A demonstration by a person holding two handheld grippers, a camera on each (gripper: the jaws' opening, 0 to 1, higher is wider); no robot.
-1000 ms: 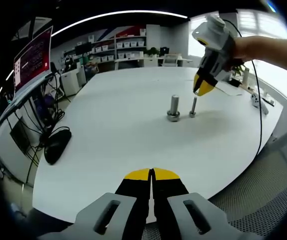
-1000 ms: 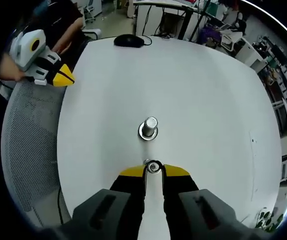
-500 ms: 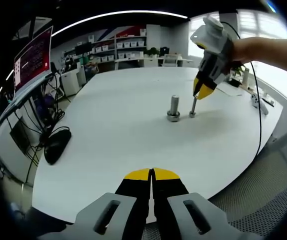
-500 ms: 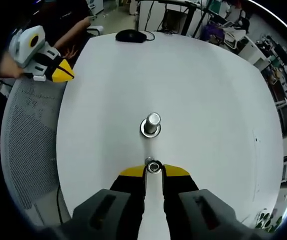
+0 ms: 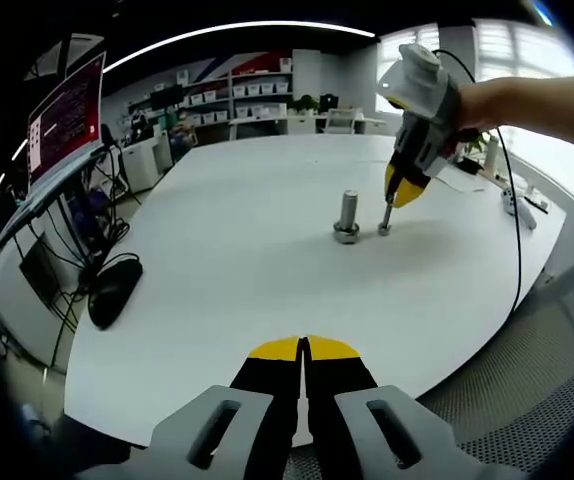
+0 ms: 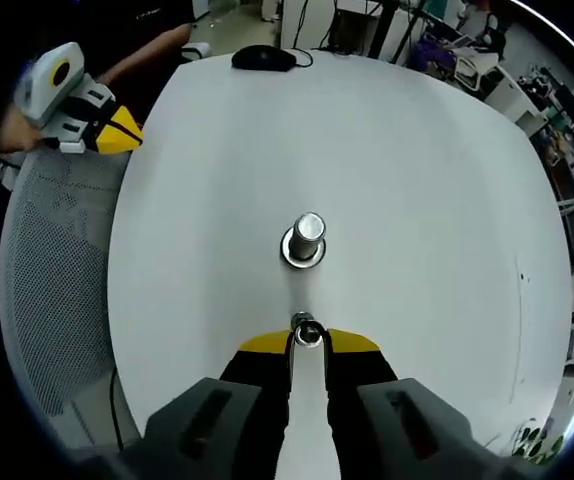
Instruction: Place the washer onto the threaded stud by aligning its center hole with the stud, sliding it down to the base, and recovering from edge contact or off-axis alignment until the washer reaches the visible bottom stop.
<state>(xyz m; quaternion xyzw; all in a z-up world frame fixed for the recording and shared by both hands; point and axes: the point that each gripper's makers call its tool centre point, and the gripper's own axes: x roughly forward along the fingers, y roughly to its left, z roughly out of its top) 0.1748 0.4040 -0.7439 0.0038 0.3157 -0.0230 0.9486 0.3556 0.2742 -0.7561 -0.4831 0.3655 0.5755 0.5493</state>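
You are holding the right tool (image 6: 307, 345) directly over the thin threaded stud (image 5: 386, 215), which is standing upright near the middle of the white tabletop (image 6: 417, 200), and its yellow tips are pinching the washer (image 6: 307, 334) flat between them. In the right gripper view you are looking almost straight down the stud's long axis: the washer's hole is sitting over the stud's top, so the coming move looks like a straight push down along that vertical axis, with any sideways tilt likely to catch an edge on the threads. In the left gripper view your right tool (image 5: 405, 185) is reaching the stud's upper end from above, well short of the base where the washer has to stop. Just beside the stud, toward the tabletop's centre, a thicker bolt (image 6: 305, 240) is standing on its wide head; you are keeping clear of it. Your left tool (image 5: 304, 349) is idling with its tips pressed together and holding nothing, hovering off the tabletop's near edge, well apart from the stud, so the right hand is the nearer one.
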